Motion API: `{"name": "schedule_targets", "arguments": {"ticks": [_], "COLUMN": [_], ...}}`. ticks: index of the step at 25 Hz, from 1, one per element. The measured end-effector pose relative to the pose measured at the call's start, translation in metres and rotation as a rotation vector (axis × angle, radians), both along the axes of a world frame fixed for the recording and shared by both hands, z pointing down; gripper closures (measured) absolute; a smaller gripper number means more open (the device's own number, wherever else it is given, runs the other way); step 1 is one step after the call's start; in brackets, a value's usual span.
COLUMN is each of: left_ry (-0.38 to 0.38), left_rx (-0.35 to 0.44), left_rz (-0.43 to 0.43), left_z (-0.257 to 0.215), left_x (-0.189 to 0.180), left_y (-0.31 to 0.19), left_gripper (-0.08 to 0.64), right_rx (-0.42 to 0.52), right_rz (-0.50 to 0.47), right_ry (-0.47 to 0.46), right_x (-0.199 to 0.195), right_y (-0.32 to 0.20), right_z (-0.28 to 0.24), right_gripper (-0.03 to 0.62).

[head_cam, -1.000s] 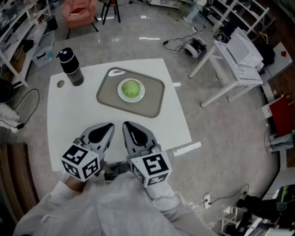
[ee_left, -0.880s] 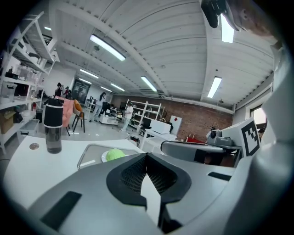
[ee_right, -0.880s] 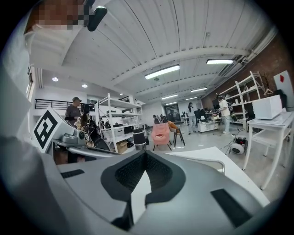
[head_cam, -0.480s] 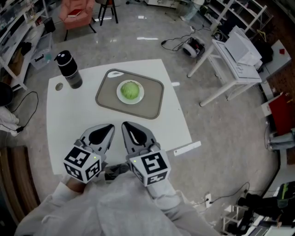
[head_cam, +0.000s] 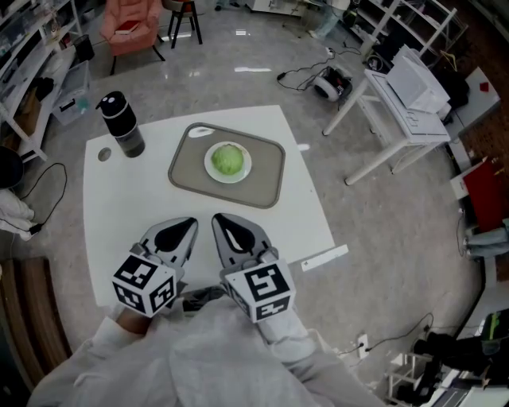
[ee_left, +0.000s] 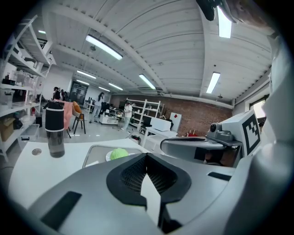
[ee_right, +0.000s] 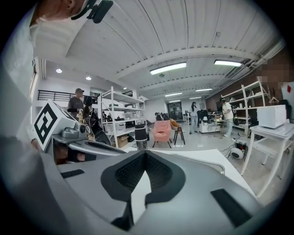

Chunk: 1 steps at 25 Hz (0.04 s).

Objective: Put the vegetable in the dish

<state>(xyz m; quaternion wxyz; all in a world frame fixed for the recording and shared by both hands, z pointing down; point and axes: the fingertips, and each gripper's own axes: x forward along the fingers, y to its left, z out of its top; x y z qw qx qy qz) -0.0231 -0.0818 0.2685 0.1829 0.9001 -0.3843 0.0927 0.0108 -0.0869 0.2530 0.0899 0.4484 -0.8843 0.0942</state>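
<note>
One green vegetable [head_cam: 228,160], round and leafy, already sits in the middle of a small white dish [head_cam: 210,168]; the dish stands at the centre of a grey tray [head_cam: 263,172] with rounded corners; the tray lies on a white square table [head_cam: 119,208], slightly askew to its edges; left of the tray, near the table's far corner, a black bottle [head_cam: 123,125] stands upright, with a small grey round mark [head_cam: 104,154] just beside it; on the near side of the tray, well apart from it, the left gripper [head_cam: 189,222] and the right gripper [head_cam: 217,218] lie side by side at the table's near edge, both pointing toward the tray, each with its jaws pressed together at the tips and nothing between them; their marker cubes sit close to the person's pale sleeves; beyond the tray the glossy grey floor carries loose cables [head_cam: 301,74] and a pink chair [head_cam: 127,21]; right of the tray stands a white desk [head_cam: 402,107] on slim legs, and a white strip [head_cam: 324,257] lies on the floor by the table's near right corner; shelving lines the room's edges.
</note>
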Motion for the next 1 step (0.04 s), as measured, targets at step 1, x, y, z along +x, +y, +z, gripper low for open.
{"name": "schedule_targets", "arguments": {"ticks": [1], "left_ry": [0.001], "left_rx": [-0.002], "left_rz": [-0.001], "left_z": [0.0006], "left_x": [-0.0013], "left_y": [0.0008], "left_gripper": [0.552], "right_rx": [-0.007], "right_rz": [-0.001], "right_ry": [0.001], "right_x": [-0.0010], "right_y": [0.0019], "right_z": [0.0010], "right_gripper": [0.580]}}
